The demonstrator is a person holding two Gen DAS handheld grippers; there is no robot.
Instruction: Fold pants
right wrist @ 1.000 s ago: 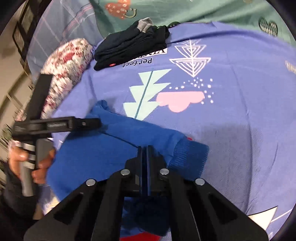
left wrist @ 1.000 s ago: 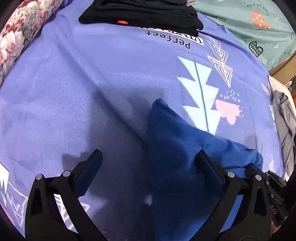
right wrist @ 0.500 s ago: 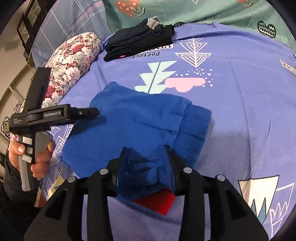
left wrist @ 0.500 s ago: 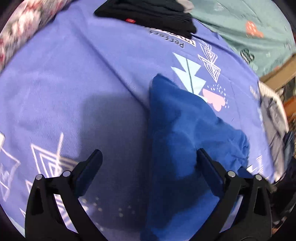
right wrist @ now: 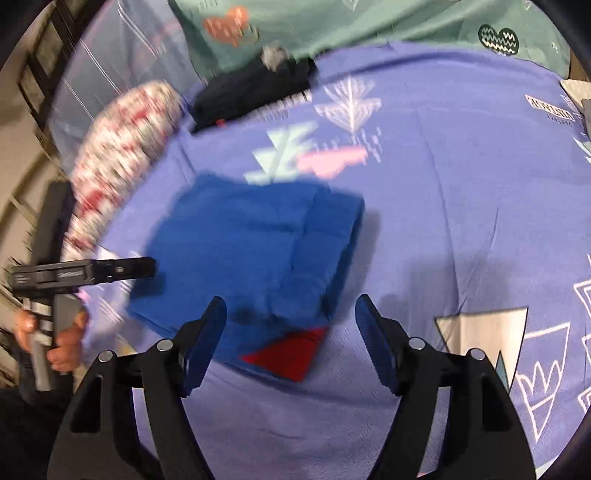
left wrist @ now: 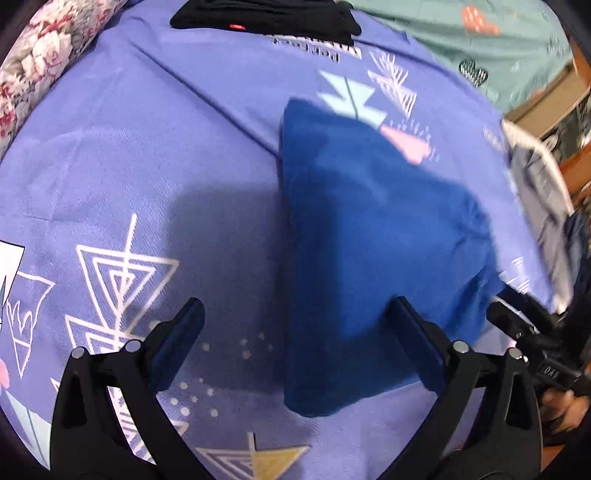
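Observation:
Blue pants [left wrist: 369, 240] lie folded into a compact bundle on the purple patterned bedsheet [left wrist: 147, 166]. In the right wrist view the pants [right wrist: 251, 251] show a red patch [right wrist: 291, 354] at their near edge. My left gripper [left wrist: 295, 332] is open and empty, held above the near end of the bundle. My right gripper [right wrist: 291, 325] is open and empty, just above the pants' near edge. The left gripper also shows in the right wrist view [right wrist: 85, 273], to the left of the pants.
A stack of black folded clothes [left wrist: 266, 18] lies at the far edge of the sheet. A floral pillow [left wrist: 40, 62] is at the far left. A teal sheet [right wrist: 369, 22] lies beyond. Grey garments [left wrist: 543, 192] lie at the right.
My right gripper was shut on the pants' cuff, then opened and let go, and it has pulled back. My left gripper has drawn back and up. The pants now lie flatter.

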